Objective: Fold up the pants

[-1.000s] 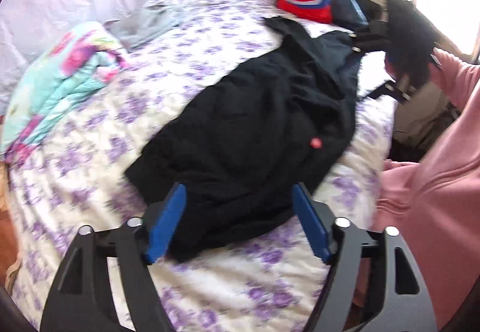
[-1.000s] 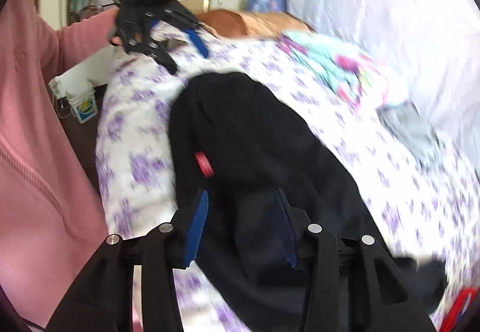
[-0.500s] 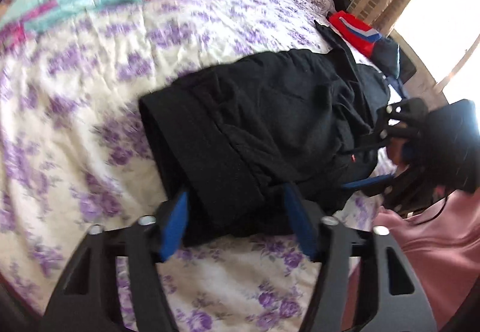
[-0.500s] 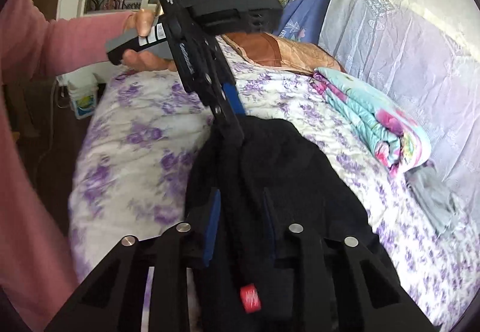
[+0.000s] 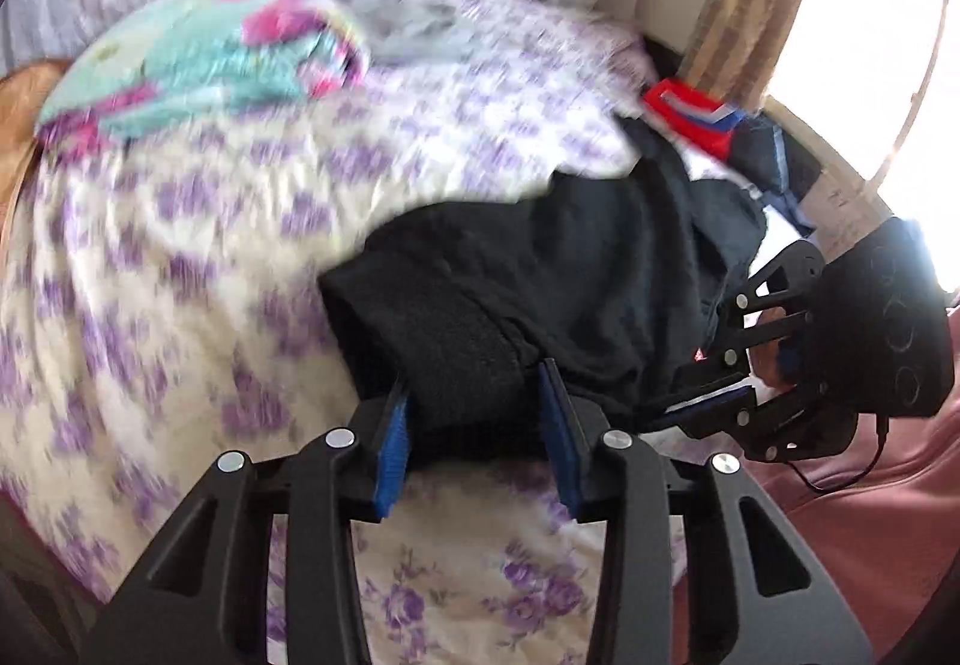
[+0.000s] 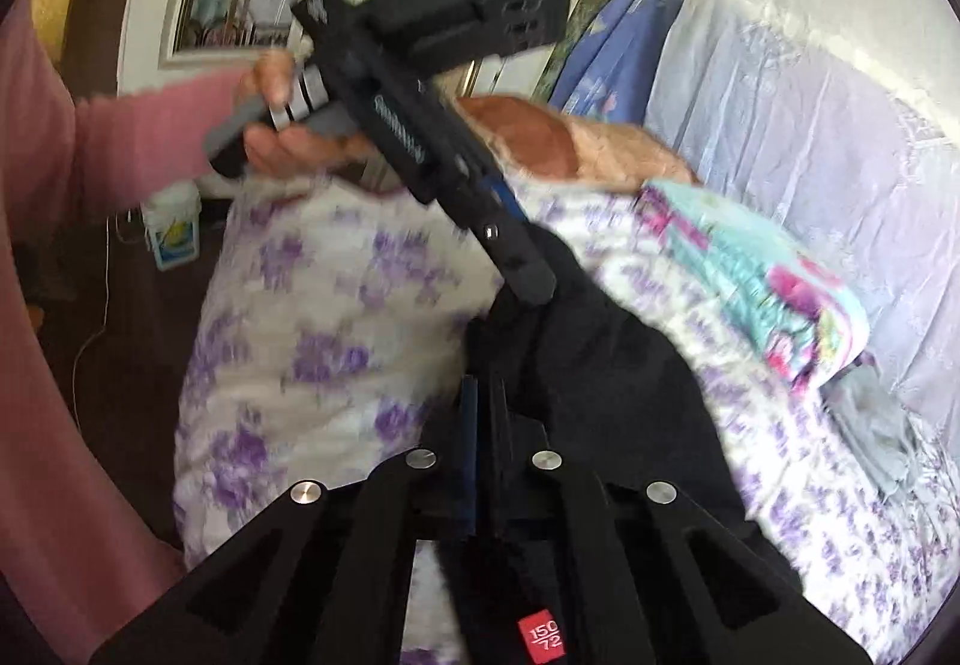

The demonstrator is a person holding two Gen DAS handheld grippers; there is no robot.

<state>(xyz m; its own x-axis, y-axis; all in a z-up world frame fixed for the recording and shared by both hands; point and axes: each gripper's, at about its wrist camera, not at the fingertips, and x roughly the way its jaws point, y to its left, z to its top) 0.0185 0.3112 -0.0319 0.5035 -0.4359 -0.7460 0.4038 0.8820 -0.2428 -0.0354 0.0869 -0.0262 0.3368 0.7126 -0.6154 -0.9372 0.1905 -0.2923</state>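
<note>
Black pants [image 5: 570, 275] lie across a bed with a purple-flowered sheet [image 5: 180, 257]. My left gripper [image 5: 474, 416] is at their near end. Its jaws are closing, and the thick folded cloth fills the gap and touches both blue pads [image 5: 393, 425]. In the right wrist view the left gripper [image 6: 528, 287] comes down onto the far end of the pants [image 6: 600, 413]. My right gripper [image 6: 483, 413] is shut on an edge of the black cloth, just above a red size label [image 6: 540, 635]. In the left wrist view the right gripper [image 5: 672, 398] bites the pants' right side.
A folded teal and pink blanket [image 5: 198, 59] and a grey garment [image 5: 414, 29] lie at the far side of the bed. A red and blue garment [image 5: 690, 119] sits by the window. A pink sleeve [image 6: 150, 143] and a white bucket [image 6: 171, 233] are beside the bed.
The left gripper moved in over the pants' end and its jaws narrowed around the cloth. The right gripper slid along the pants and went from half open to shut on the cloth.
</note>
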